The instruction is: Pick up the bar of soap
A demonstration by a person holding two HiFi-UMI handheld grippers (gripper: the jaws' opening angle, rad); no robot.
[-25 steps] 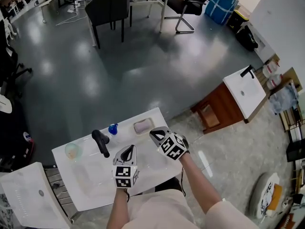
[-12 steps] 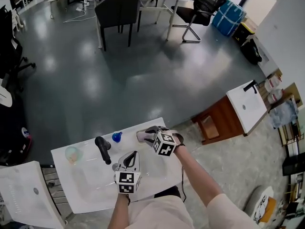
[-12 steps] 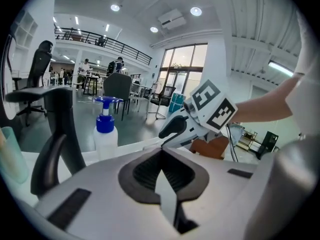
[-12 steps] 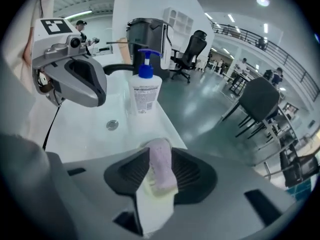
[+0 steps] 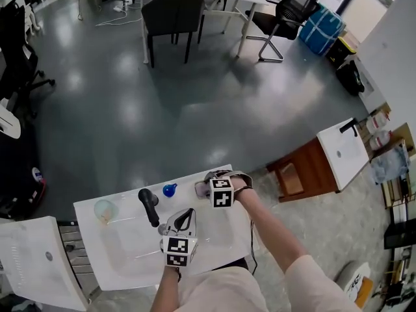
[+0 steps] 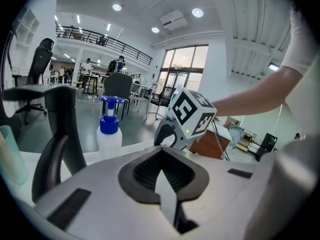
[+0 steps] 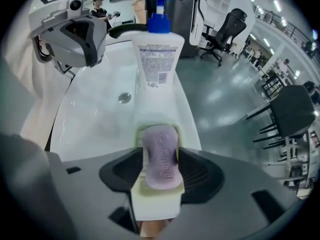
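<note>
Grey polished floor and office chairs fill the background, and close beneath you sits the white washbasin counter where everything happens. Its matte black faucet stands at the back edge, with the white pump bottle with a blue cap just beside it and the pale green translucent tumbler further to the left. The lilac oval bar of soap lies lengthwise in its pale yellow-green rectangular soap dish on the counter rim, just in front of the bottle. You have brought your right gripper down over it so that the bar runs along the gap between the jaws. They are opening, now spread wide, one pad on each long side of the soap. The pads do not appear to press on it, so nothing is lifted yet. That alignment makes sense: closing across the narrow width gives the pads two long flanks to bear on. The dish is wider than the bar and also sits between the pads, so I would judge the risk to be clamping the dish, not the soap. Keep the pads above its rim. Your left gripper hangs over the basin bowl with its jaws brought together on nothing, parked clear of the right one's work.
</note>
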